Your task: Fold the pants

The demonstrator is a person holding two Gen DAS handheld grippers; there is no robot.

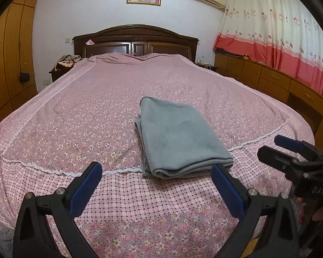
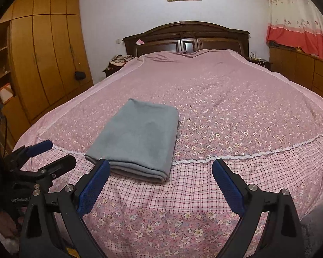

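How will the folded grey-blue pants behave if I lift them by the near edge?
The pants look like soft knit: probably floppy, sagging from a single grip. The loose stacked layers at the near fold could slide apart and unfold. Likely light, and unlikely to slip on the bedspread.

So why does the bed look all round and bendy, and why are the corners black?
Left wrist view: the fisheye lens bulges the bed and curves the wardrobe; its rim blackens the corners. Right wrist view: same bending, the folded pants stay sharp, and the room light is dim and pinkish.
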